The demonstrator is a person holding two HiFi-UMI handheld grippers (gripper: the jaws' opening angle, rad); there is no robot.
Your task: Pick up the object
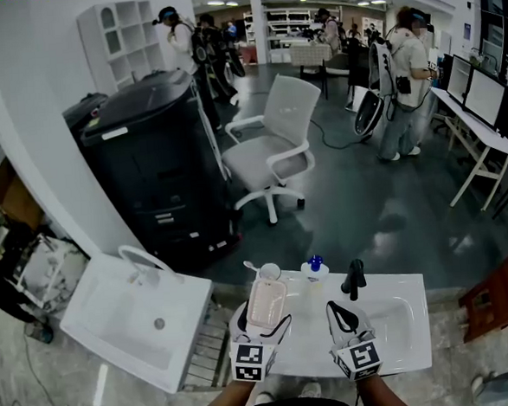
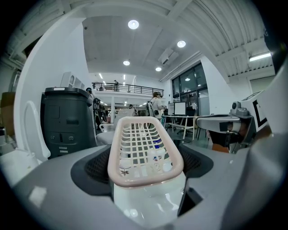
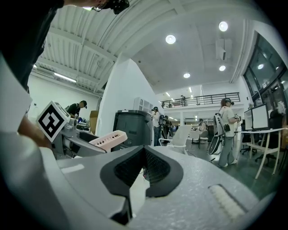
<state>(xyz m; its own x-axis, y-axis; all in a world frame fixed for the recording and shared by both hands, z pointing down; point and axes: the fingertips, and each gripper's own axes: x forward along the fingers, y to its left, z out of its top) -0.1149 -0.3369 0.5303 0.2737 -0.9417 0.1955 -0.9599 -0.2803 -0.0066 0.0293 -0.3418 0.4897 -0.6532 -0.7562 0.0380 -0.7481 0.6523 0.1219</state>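
A pale pink slotted basket point(image 1: 267, 297) sits lengthwise between the jaws of my left gripper point(image 1: 266, 318), above the left end of the white washbasin point(image 1: 392, 318). In the left gripper view the basket point(image 2: 145, 148) fills the gap and both black pads point(image 2: 96, 166) press its sides, so the left gripper point(image 2: 145, 170) is shut on it. My right gripper point(image 1: 341, 313) hovers just to the right, jaws together and empty. In its own view the right gripper point(image 3: 144, 168) holds nothing, and the basket point(image 3: 108, 139) shows at the left, tilted up.
A black faucet point(image 1: 355, 277), a blue-capped bottle point(image 1: 314, 267) and a small white cup point(image 1: 268, 270) stand along the basin's far edge. A second white basin point(image 1: 132, 315) lies at the left. A black bin point(image 1: 156, 161), a white chair point(image 1: 272, 149) and several people are beyond.
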